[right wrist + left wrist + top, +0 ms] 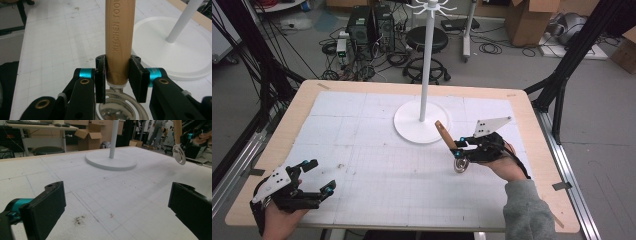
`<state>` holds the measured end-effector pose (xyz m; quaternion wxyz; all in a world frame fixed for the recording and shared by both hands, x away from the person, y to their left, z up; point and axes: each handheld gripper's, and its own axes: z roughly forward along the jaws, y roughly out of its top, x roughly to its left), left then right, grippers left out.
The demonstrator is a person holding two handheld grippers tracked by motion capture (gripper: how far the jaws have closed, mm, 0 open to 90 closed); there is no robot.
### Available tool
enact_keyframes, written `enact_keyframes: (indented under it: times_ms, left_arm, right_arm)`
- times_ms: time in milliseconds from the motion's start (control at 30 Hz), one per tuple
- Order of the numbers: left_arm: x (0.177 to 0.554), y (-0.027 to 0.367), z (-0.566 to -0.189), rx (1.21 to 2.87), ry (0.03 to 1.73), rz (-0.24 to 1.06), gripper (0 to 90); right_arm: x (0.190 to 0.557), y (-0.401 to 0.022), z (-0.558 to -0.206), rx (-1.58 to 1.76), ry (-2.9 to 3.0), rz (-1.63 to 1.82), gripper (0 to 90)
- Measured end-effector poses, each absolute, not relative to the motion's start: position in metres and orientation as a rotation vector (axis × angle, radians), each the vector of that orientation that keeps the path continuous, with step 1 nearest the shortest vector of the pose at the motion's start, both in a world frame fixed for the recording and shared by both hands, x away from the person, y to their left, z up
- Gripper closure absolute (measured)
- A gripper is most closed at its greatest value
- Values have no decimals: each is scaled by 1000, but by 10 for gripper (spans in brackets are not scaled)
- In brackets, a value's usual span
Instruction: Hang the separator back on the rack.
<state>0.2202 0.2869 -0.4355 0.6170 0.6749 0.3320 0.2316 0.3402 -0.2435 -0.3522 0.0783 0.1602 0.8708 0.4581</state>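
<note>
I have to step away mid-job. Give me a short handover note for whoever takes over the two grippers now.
Right gripper: shut on the wooden handle of the kitchen tool, its metal head hanging below the jaws, above the mat.
Left gripper: open, holding nothing, low at the near left of the table.
White stand: upright on its round base, just beyond the tool.
Done: tool picked up.
Left: probably hanging it on the stand's top hooks.
</note>
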Motion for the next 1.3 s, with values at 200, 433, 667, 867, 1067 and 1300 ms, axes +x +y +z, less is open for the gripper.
enact_keyframes:
  times_ms: [200,433,667,867,1067,1300]
  left_arm:
    - [222,285,-435,1556,757,532,17]
    - [224,283,-435,1559,749,527,17]
    - [224,281,-434,1565,744,525,17]
    - [224,281,-434,1559,747,524,17]
    - [224,281,-434,1561,744,522,17]
    - [225,281,-435,1559,746,517,17]
  right_arm:
    - [339,-254,-348,497,2565,1422,694]
    - [336,-264,-343,548,2524,1476,694]
    - [336,-272,-339,587,2483,1510,694]
    - [336,-277,-333,610,2458,1530,694]
    - [338,-280,-326,626,2433,1543,694]
    - [341,-282,-321,626,2406,1562,694]
